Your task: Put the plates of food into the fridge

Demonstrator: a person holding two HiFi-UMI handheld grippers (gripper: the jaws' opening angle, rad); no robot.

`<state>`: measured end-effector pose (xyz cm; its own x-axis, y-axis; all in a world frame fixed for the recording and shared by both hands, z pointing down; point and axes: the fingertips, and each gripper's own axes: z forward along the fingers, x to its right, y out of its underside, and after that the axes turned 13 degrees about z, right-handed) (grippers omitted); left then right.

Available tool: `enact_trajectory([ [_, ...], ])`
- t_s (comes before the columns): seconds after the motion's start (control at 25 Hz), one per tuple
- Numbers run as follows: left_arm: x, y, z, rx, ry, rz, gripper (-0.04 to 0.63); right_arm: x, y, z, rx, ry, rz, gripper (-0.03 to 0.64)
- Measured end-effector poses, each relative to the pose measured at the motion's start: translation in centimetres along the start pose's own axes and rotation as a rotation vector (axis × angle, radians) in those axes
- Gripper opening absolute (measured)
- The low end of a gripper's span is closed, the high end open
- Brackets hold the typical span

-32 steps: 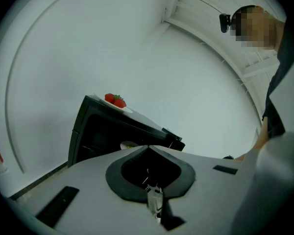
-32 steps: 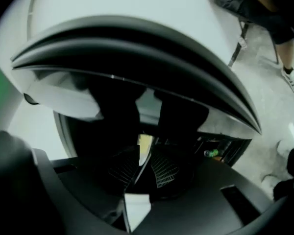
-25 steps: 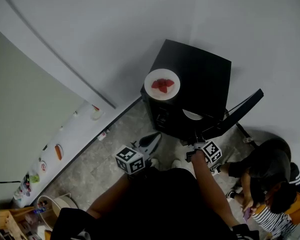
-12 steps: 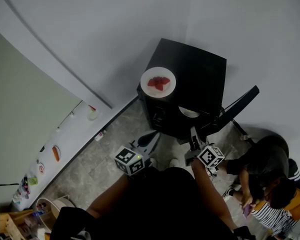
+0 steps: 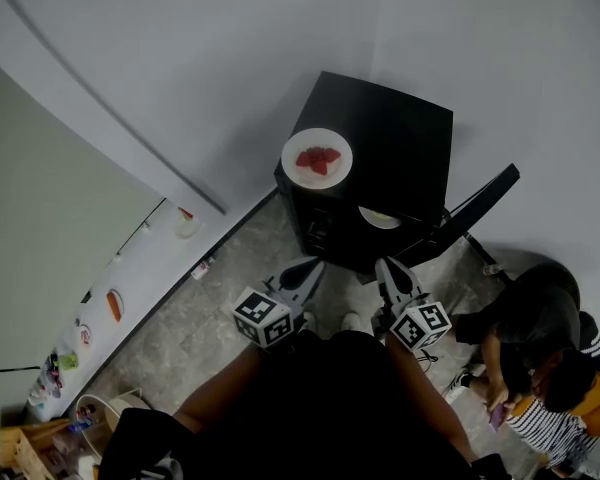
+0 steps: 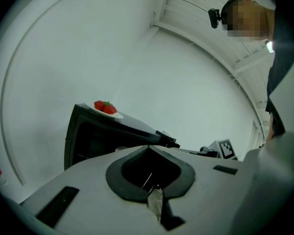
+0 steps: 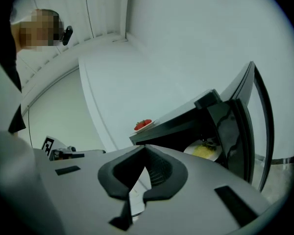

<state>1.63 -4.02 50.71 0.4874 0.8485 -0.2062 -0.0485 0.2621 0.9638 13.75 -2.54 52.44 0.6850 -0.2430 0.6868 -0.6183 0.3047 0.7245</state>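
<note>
A: What is the left gripper (image 5: 303, 271) doing?
B: Its jaws are together and empty, low in front of the fridge (image 5: 405, 138). The strawberry plate (image 5: 317, 156) sits on the fridge's top, at the left front corner.
A: How would it handle?
B: Probably stiff, light and breakable, with a slick rim. I'd pinch the near rim and keep it level.
A: And further right?
B: A plate of yellow food (image 5: 379, 218) lies inside, with the door (image 5: 483, 205) open. The right gripper (image 5: 390, 271), closed and empty, has drawn back from that plate since a second ago.
</note>
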Motion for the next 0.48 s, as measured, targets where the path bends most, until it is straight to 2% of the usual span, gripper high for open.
enact_trajectory([
  [0.28, -0.4, 0.1, -0.4, -0.016, -0.027, 0.027, 0.023, -5.0, -1.0, 0.3, -0.004, -0.101, -0.126, 0.025],
  [0.48, -1.4, -0.6, -1.3, 0.025, -0.075, 0.037, 0.023, -6.7, -0.7, 0.7, -0.023, -0.132, -0.173, 0.025],
])
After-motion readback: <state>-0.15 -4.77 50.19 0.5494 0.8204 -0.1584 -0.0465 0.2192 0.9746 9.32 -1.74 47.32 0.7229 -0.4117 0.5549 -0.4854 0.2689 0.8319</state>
